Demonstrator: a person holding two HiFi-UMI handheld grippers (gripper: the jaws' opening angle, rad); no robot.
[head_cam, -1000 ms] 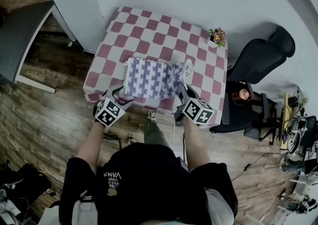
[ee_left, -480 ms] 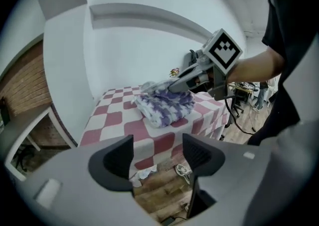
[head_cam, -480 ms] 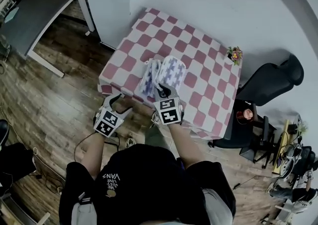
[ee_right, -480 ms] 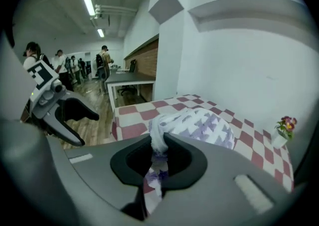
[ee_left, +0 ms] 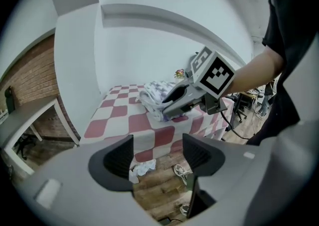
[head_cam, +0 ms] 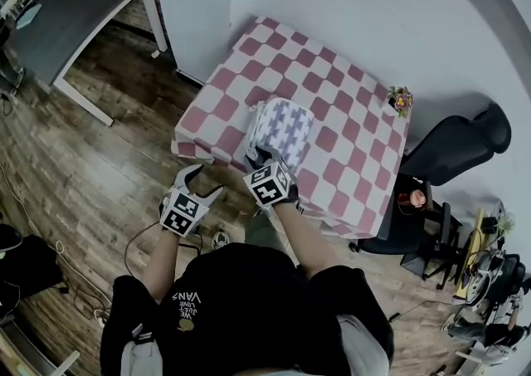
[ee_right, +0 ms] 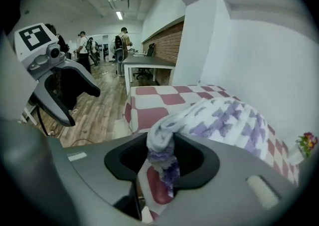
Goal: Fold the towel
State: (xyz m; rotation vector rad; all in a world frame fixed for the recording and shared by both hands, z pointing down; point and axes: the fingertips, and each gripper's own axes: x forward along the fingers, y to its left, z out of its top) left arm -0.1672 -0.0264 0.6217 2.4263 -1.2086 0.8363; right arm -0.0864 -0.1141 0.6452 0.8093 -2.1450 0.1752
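Purple-print towel corner loose in the right gripper at the table edge.
Its jaws have just been opening, with the bunched corner between them. The left gripper, jaws spread and empty, hangs beside it, off the table. If cloth snags a pad on withdrawal, the folded layer beyond the jaws could drag back open or slide over the edge below.

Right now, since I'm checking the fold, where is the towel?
In the head view the towel lies folded by the near edge of the checked table, its near edge between the jaws of the right hand-held gripper, which have just been opening.
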